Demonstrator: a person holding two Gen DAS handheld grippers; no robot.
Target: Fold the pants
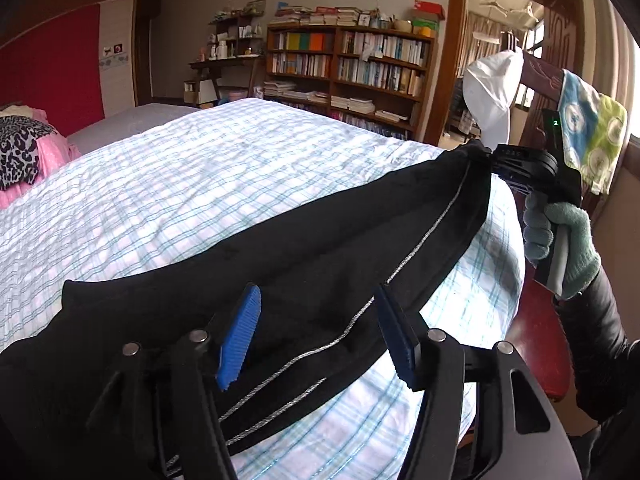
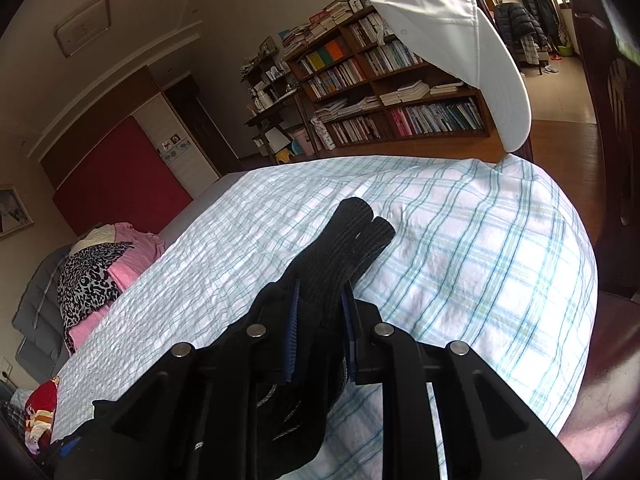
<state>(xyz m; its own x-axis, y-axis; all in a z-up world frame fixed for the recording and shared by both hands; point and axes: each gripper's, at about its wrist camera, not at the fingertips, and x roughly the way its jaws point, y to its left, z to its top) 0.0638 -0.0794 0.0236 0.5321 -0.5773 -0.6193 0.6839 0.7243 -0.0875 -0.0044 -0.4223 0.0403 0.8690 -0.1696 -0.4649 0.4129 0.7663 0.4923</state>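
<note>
On the bed [image 1: 200, 184], under a checked sheet, the black pants [image 1: 320, 248] are lying stretched long, and the left wrist view is looking straight down their length. The left gripper [image 1: 316, 336] is hovering over the near end with its jaws standing wide apart and holding nothing; the blue pads [image 1: 240, 336] are sitting on either side of the grey side stripe [image 1: 420, 244]. The long axis is running away from these jaws up to the right, where the right gripper [image 1: 492, 156], in a gloved hand [image 1: 560, 240], is pinching the far end at the bed's edge.

In the right wrist view, the jaws of the right gripper [image 2: 320, 336] are pressing closed on bunched black cloth, with the ribbed cuffs [image 2: 356, 232] poking out beyond them. The left gripper seems nearer the free end, so it probably needs to close there next.
</note>
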